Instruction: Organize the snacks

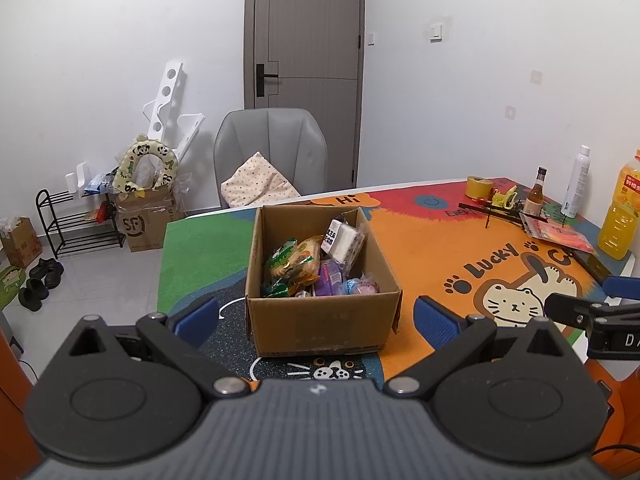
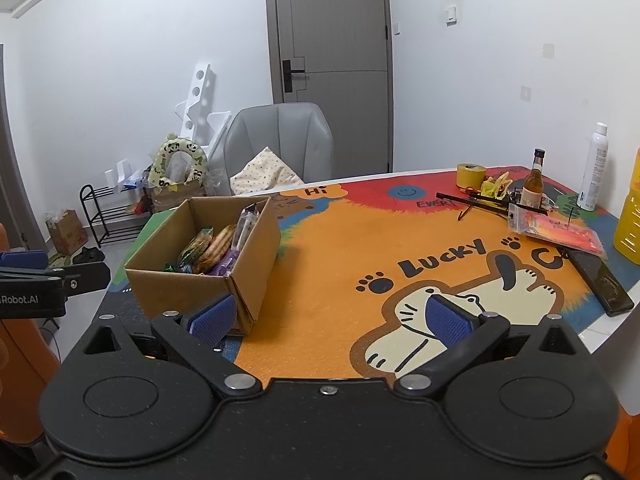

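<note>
An open cardboard box [image 1: 320, 320] stands on the colourful table mat and holds several snack packets [image 1: 304, 264]: a green and orange biscuit pack, a white wrapped pack, purple and pink sweets. It also shows in the right wrist view [image 2: 208, 284] at the left. My left gripper [image 1: 316, 316] is open and empty, its blue pads either side of the box's near wall, short of it. My right gripper [image 2: 330, 316] is open and empty over the orange mat, right of the box. Its left pad [image 2: 212, 318] is close to the box's near corner.
At the table's far right are a yellow tape roll [image 2: 471, 174], a brown bottle [image 2: 534, 186], a white spray can [image 2: 594, 168], an orange juice bottle [image 1: 622, 208], a red packet [image 2: 556, 230] and a black phone [image 2: 600, 280]. A grey chair [image 1: 272, 152] stands behind the table.
</note>
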`<control>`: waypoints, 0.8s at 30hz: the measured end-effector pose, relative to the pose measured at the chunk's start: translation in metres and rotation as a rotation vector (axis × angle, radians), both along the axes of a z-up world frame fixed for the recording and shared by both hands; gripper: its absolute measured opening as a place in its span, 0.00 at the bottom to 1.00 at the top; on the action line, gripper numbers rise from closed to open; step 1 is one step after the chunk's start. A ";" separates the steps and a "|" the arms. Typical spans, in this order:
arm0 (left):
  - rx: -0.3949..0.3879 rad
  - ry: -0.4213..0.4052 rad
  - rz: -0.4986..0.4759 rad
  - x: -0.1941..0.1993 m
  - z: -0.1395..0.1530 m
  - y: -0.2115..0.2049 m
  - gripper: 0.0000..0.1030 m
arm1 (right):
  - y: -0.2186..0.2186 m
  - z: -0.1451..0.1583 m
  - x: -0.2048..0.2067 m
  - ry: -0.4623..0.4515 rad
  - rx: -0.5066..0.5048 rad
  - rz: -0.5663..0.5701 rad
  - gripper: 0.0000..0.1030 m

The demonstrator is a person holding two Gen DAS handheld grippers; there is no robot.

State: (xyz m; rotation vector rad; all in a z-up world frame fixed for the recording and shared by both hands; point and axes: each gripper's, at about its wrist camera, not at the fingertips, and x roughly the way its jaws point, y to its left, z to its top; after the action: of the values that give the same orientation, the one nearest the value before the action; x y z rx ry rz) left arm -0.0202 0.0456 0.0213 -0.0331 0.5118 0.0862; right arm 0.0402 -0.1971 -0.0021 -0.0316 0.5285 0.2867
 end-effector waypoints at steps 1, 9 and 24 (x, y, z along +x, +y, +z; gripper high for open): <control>0.000 0.000 0.001 0.000 0.000 0.000 1.00 | -0.001 0.000 0.000 0.001 0.001 0.000 1.00; -0.001 0.000 -0.002 0.000 0.000 -0.001 1.00 | -0.002 0.000 0.001 0.002 0.004 -0.004 1.00; -0.003 0.006 -0.012 0.002 -0.001 -0.007 1.00 | -0.002 -0.003 0.004 0.004 0.003 -0.021 1.00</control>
State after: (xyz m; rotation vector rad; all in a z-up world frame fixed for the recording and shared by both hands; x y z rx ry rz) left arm -0.0178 0.0386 0.0204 -0.0327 0.5177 0.0735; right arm 0.0438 -0.1991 -0.0052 -0.0225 0.5318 0.2669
